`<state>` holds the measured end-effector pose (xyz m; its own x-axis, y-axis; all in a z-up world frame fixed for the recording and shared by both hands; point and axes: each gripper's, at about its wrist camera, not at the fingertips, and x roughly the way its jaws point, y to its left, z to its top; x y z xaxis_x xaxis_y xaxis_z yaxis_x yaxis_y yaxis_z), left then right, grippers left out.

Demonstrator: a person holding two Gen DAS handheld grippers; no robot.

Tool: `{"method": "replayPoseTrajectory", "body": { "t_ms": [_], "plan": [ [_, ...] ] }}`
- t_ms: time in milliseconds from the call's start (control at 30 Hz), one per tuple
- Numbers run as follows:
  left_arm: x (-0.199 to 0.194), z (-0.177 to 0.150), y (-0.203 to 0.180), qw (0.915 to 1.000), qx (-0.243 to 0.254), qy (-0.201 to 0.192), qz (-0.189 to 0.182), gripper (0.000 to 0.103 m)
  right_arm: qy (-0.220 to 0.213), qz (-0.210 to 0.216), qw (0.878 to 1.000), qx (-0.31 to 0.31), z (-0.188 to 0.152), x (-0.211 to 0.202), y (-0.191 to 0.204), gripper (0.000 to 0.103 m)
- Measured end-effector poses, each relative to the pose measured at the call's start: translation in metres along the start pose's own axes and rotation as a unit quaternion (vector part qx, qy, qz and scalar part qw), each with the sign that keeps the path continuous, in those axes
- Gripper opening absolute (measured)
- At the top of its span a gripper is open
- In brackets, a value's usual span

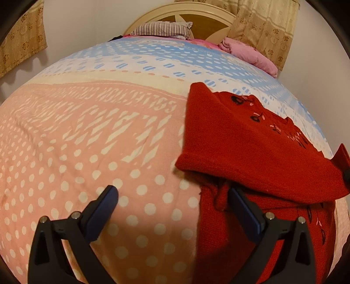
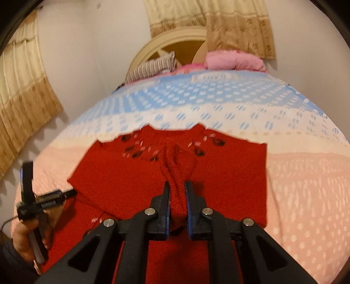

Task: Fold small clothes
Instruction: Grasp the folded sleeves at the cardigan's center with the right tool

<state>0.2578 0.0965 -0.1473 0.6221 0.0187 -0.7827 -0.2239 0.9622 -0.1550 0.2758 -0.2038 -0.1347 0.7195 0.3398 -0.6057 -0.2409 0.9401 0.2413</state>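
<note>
The red knit sweater (image 2: 122,181) is lying on the bedspread (image 1: 87,153), on the pink polka-dot zone near the boundary with the blue-and-white zone. The fabric is showing a coarse, fuzzy knit surface with small dark-and-pink embroidered motifs near the far edge. In the left wrist view, one panel of the sweater (image 1: 251,142) is lying folded over the lower layer, forming a rounded, thick fold edge.

The right gripper (image 2: 177,185) is clenching a bunched, rope-like ridge of the sweater between its two blue-padded fingers (image 2: 167,201); the ribbed knit is rising in a narrow vertical pleat from the jaws toward the collar area.

The left gripper (image 1: 172,192) is standing released, with its jaws spread wide. Its left finger (image 1: 102,209) is hovering over bare polka-dot bedspread; its right finger (image 1: 242,209) is positioned at the sweater's near edge, beside a small rolled fold. Whether that finger is touching the fabric cannot be determined.

In the right wrist view, the person's left hand (image 2: 26,240) is gripping the left tool's handle at the sweater's left side.

A striped pillow (image 1: 161,29), a pink blanket (image 1: 249,53), and a curved cream headboard (image 1: 186,11) are occupying the far end of the bed. Patterned beige curtains (image 2: 229,26) are hanging behind.
</note>
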Motion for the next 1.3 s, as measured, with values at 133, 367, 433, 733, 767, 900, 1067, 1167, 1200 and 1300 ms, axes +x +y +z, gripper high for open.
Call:
{"method": "replayPoseTrajectory", "body": {
  "t_ms": [133,367,433,733,767,900,1067,1167,1200,1300],
  "plan": [
    [0.0,0.0,0.0,1.0,0.001,0.0,0.002,0.103,-0.002,-0.007,1.0,0.016,0.0,0.001,-0.016,0.011],
    [0.002,0.0,0.001,1.0,0.002,0.001,0.002,0.103,0.011,-0.034,0.998,0.05,-0.015,0.015,-0.052,0.011],
    [0.002,0.0,0.0,1.0,0.002,0.001,0.003,0.103,0.028,-0.03,0.998,0.053,-0.024,0.02,-0.056,0.011],
    [0.002,-0.001,0.001,1.0,0.004,0.0,0.005,0.103,0.02,-0.019,0.995,0.095,-0.025,0.01,-0.071,0.019],
    [0.001,-0.001,0.001,1.0,0.003,0.0,0.003,0.103,0.02,-0.018,0.996,0.091,-0.023,0.01,-0.07,0.019],
    [-0.012,-0.005,0.007,0.9999,-0.01,-0.011,-0.008,0.103,0.045,-0.008,0.994,0.1,-0.018,0.024,-0.071,0.019],
    [-0.04,-0.006,0.018,0.999,-0.028,-0.034,-0.007,0.103,0.058,-0.069,0.991,0.094,-0.026,0.022,-0.079,0.022],
    [-0.058,0.007,0.014,0.9976,-0.022,-0.066,0.002,0.103,0.047,-0.097,0.99,0.089,-0.023,0.01,-0.076,0.04],
    [-0.063,0.014,0.007,0.997,-0.015,-0.076,0.004,0.103,0.042,-0.092,0.991,0.089,-0.021,0.008,-0.075,0.04],
    [-0.057,0.029,-0.01,0.9969,0.003,-0.079,0.002,0.103,0.022,-0.055,0.996,0.063,-0.009,0.005,-0.05,0.04]
  ]
}}
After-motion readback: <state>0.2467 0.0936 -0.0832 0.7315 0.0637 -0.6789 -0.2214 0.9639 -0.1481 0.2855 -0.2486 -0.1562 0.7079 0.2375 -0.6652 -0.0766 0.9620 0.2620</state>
